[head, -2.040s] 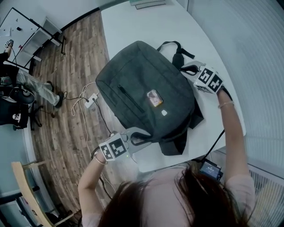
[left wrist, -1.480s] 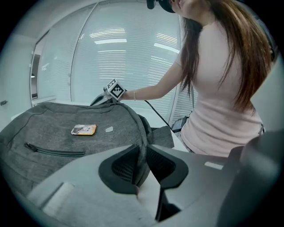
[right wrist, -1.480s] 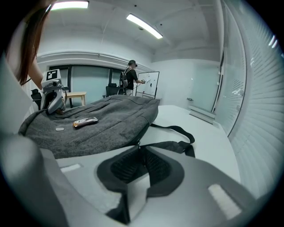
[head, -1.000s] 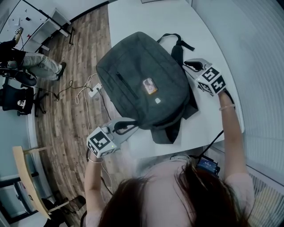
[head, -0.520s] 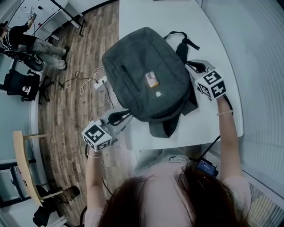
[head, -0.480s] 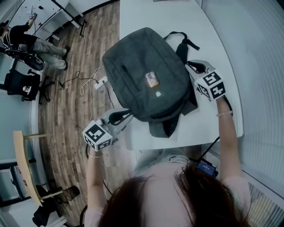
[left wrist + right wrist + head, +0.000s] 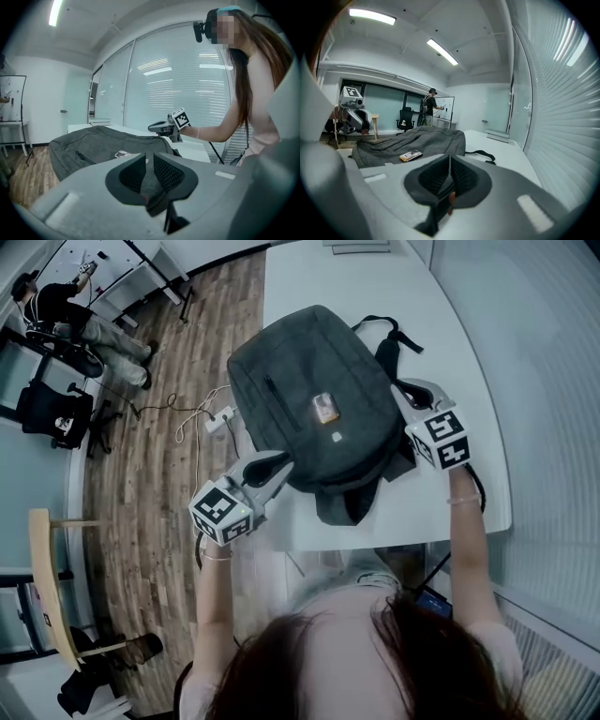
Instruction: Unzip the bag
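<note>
left tongs (image 7: 274,465) barely parted, right tongs (image 7: 403,390) closed, both empty; you're flanking the bag (image 7: 309,390), likely to brace it for unzipping.

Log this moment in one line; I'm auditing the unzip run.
backpack: flat on table, front zipper closed | left gripper: open, empty, beside backpack | right gripper: shut, empty, near strap

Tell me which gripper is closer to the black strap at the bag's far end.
Right. The right gripper sits just short of the strap, beside the bag; the left gripper is at the bag's opposite near corner.
</note>
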`<state>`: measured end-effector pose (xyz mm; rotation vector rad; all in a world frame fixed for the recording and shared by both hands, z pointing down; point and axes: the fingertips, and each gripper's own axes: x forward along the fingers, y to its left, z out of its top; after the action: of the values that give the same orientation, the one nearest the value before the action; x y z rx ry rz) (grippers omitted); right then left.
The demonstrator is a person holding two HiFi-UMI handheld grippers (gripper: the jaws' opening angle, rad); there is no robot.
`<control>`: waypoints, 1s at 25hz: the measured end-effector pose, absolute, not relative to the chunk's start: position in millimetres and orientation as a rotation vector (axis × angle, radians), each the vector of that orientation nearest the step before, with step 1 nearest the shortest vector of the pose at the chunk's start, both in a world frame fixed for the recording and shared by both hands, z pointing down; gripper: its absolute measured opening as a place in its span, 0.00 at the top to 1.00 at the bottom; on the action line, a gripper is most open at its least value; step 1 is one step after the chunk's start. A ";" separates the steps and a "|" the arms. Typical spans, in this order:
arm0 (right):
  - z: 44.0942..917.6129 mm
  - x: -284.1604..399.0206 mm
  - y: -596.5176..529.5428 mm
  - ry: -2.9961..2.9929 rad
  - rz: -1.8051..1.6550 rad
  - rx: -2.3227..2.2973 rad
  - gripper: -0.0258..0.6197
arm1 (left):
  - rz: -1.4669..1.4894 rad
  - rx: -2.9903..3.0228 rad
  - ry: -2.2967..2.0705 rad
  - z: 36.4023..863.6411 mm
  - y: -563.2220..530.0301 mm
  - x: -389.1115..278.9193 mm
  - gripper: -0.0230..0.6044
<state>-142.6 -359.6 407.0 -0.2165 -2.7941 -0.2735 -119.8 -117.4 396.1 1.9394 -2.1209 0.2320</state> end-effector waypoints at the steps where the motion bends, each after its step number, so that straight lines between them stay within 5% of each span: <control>1: 405.8 -140.9 -356.3 -2.801 -0.275 -0.215 0.94 | 0.239 1.933 -2.135 395.4 -117.6 -117.9 0.86; 25: 361.9 -55.8 -249.0 -2.942 -0.244 -0.216 0.95 | 0.076 1.773 -2.424 360.8 -87.1 -55.5 0.88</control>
<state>-55.8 -249.0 361.9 -0.2164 -2.9415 -0.2442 -55.5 -87.1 360.8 1.7734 -2.4245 0.0757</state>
